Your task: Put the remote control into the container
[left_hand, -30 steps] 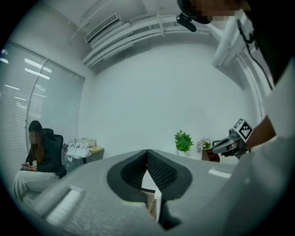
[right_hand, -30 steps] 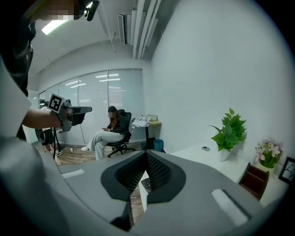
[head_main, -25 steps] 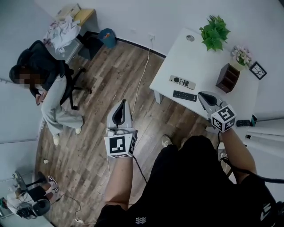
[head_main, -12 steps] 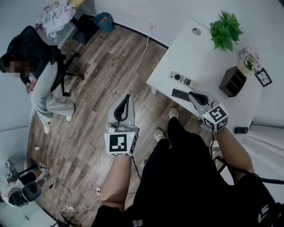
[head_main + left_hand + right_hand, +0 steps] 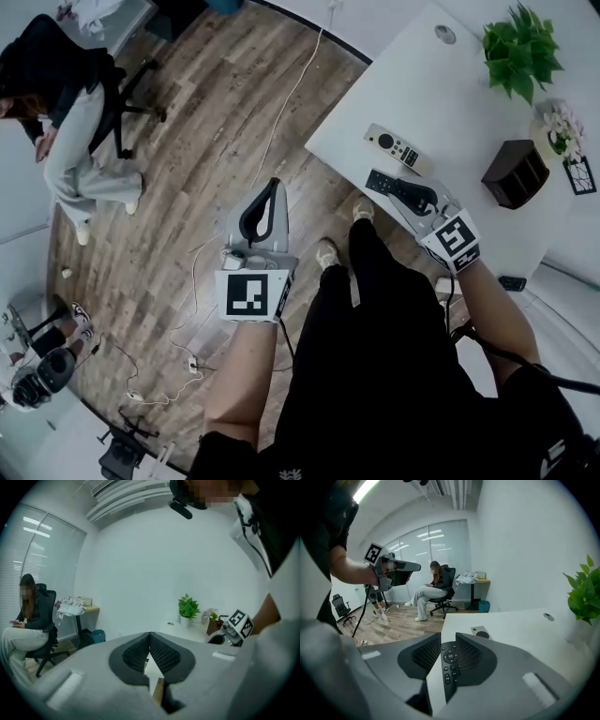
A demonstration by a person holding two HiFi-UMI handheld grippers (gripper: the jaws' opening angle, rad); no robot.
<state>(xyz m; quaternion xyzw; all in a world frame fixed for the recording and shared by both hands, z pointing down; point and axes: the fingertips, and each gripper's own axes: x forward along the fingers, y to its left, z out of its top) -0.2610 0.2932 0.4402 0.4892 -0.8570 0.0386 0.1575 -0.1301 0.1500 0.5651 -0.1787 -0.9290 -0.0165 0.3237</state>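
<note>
A black remote control (image 5: 379,179) lies near the front edge of the white table (image 5: 450,103). A grey remote (image 5: 397,150) lies just behind it. My right gripper (image 5: 401,190) hovers low over the black remote with its jaws opening. In the right gripper view the black remote (image 5: 450,665) shows in the gap between the pads, which do not press on it. The dark brown wooden container (image 5: 516,173) stands open at the table's right. My left gripper (image 5: 272,186) hangs over the wooden floor, shut (image 5: 150,637) and holding nothing.
A potted plant (image 5: 520,52) and a small flower pot (image 5: 561,127) stand at the back of the table beside the container. A person sits on an office chair (image 5: 66,122) at the far left. A white cable (image 5: 281,122) runs across the floor.
My right gripper has moved forward from the table's front edge to over the black remote, and its jaws have parted. The left gripper stays over the floor.
</note>
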